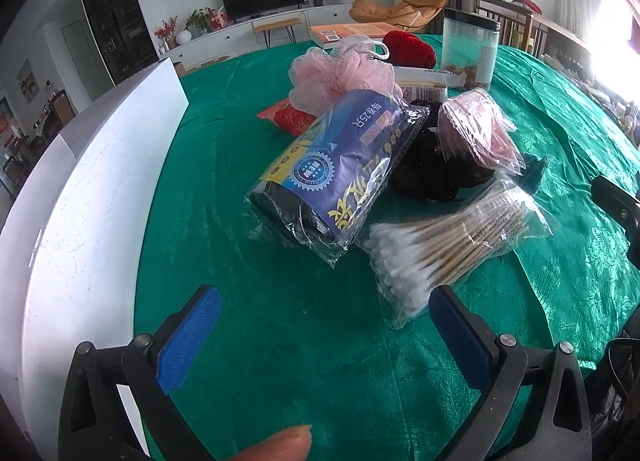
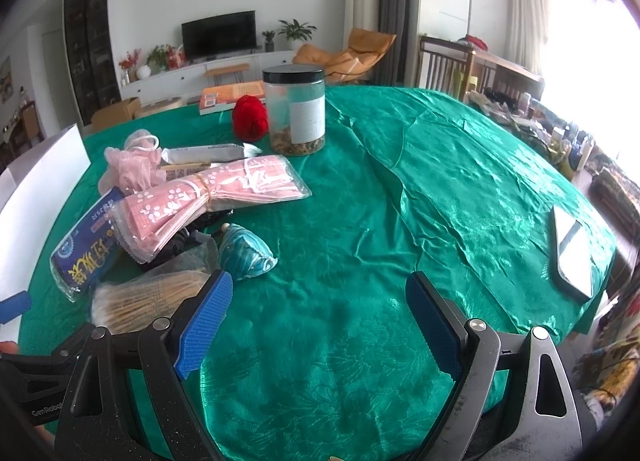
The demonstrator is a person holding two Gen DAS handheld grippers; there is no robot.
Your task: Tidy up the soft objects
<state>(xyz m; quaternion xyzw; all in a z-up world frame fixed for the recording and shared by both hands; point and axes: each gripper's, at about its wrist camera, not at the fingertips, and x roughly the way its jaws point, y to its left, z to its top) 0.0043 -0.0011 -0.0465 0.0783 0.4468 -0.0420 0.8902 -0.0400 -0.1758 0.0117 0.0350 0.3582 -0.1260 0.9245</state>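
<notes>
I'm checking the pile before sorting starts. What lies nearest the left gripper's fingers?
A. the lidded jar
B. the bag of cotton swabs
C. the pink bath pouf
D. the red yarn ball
B: the bag of cotton swabs lies just ahead of the open left gripper, its white tips close to the right-hand finger; the other three sit farther back on the table.

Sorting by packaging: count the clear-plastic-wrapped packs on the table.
3 clearly: cotton swabs pack nearest the left claw, blue bag roll beside it, pink bag bundle atop the pile. More may be hidden.
</notes>
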